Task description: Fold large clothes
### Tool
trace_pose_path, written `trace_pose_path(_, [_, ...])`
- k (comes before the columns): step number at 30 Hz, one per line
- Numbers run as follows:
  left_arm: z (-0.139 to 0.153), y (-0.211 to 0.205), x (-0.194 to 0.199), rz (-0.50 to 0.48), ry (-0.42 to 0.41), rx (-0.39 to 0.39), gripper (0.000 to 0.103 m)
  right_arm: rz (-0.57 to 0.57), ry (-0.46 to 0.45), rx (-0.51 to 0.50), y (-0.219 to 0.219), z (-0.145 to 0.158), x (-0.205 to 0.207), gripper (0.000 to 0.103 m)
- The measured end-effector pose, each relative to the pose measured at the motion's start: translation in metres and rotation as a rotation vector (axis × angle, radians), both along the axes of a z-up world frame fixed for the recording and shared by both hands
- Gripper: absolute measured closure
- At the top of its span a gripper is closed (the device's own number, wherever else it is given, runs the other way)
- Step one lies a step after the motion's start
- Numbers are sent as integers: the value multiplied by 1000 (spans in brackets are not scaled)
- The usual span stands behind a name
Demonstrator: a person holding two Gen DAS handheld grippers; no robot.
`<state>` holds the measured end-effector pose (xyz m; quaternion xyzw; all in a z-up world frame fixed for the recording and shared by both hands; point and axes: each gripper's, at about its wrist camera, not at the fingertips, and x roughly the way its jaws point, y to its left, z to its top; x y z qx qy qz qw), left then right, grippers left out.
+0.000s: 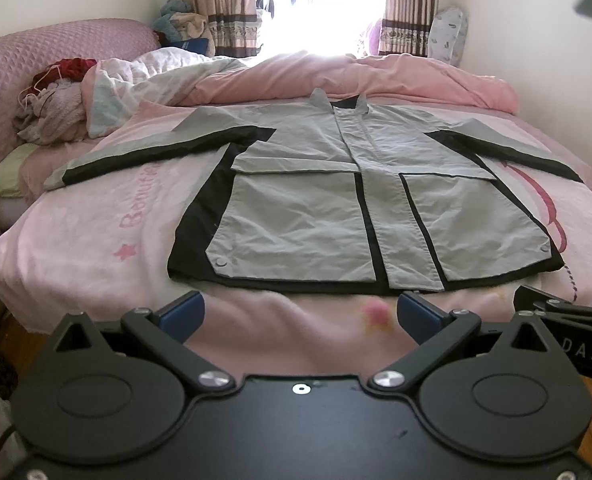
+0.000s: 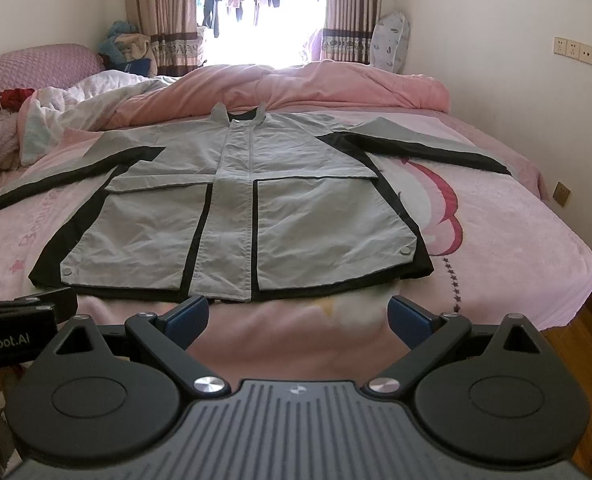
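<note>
Pale grey jacket [image 1: 319, 216] with black panels; pink sheet [image 1: 88, 240] printed with stars, perhaps lettering.

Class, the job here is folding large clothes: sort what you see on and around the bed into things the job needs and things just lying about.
Belongs to the job:
- grey and black jacket spread flat
- open left gripper
- open right gripper
- pink bedsheet as work surface

Just lying about:
- rumpled pink duvet
- red and grey clothes heap
- blue plush toy

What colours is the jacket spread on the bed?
The jacket is light grey with black panels and stripes, clearest in the right wrist view.
</note>
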<state>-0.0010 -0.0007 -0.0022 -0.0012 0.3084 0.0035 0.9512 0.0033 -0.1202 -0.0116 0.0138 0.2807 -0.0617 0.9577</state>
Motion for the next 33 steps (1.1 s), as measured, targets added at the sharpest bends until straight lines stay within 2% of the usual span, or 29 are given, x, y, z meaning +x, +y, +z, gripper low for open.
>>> trace_pose_path(23, [-2,5,3,8,11,-8,0,-2,13,4,0,-2,2,0])
trace_pose_path(28, [-7,7,16,-2,45,-17,0,-6,36,9,2,-6,14,0])
trace_pose_path(33, [-8,20,39,-10,57,-71,0,-3,35,32,-3,-2,40,0])
